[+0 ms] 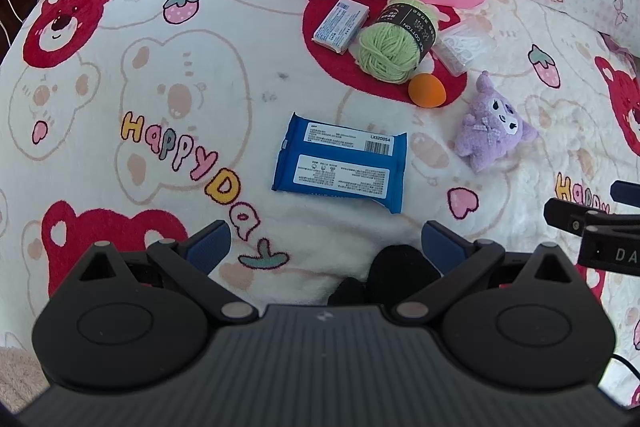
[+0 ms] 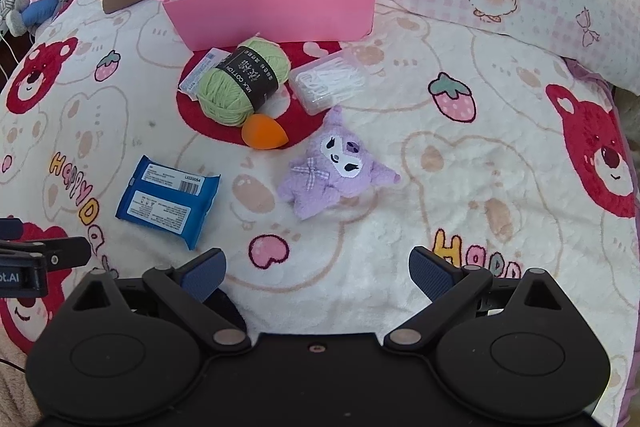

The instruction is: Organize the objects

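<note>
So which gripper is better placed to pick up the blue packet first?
Left. The blue packet lies straight ahead of the open left gripper; for the open right gripper it sits off to the side.

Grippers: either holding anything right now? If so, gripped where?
Nothing held. Left gripper and right gripper are both open above the blanket, fingers apart with nothing between them.

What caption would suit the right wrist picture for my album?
Open right gripper hovers over a bear-print blanket, facing a purple plush, green yarn and empty pink box.
</note>
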A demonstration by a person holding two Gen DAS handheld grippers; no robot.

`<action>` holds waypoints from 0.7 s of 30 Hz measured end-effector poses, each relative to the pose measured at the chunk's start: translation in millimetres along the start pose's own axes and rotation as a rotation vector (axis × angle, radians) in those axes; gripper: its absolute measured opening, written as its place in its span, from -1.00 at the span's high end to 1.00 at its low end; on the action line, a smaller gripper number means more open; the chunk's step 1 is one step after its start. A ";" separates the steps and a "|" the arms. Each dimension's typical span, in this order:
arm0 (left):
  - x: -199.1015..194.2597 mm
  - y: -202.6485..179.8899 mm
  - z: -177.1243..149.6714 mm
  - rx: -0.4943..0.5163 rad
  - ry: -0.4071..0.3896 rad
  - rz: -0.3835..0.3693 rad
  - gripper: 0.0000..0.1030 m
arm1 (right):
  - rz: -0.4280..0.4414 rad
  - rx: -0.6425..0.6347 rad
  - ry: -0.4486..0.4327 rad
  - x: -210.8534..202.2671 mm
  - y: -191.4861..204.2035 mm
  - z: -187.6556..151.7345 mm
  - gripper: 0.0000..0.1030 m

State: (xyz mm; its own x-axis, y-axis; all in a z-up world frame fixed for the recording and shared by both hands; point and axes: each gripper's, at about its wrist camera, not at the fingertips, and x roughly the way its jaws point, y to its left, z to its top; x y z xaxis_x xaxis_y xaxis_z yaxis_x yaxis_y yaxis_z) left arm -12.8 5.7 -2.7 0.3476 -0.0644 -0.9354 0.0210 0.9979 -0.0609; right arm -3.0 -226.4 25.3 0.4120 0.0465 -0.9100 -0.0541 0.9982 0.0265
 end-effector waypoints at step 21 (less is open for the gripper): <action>-11.0 24.5 13.3 0.036 0.009 -0.001 -1.00 | 0.003 -0.021 -0.019 -7.9 10.3 10.1 -0.94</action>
State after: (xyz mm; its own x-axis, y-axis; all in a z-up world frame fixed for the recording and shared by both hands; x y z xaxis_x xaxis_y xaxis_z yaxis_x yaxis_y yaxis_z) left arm -3.6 30.9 10.7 0.3392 -0.0656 -0.9384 0.0550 0.9972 -0.0498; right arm 2.4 -216.1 37.0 0.4288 0.0503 -0.9020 -0.0742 0.9970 0.0203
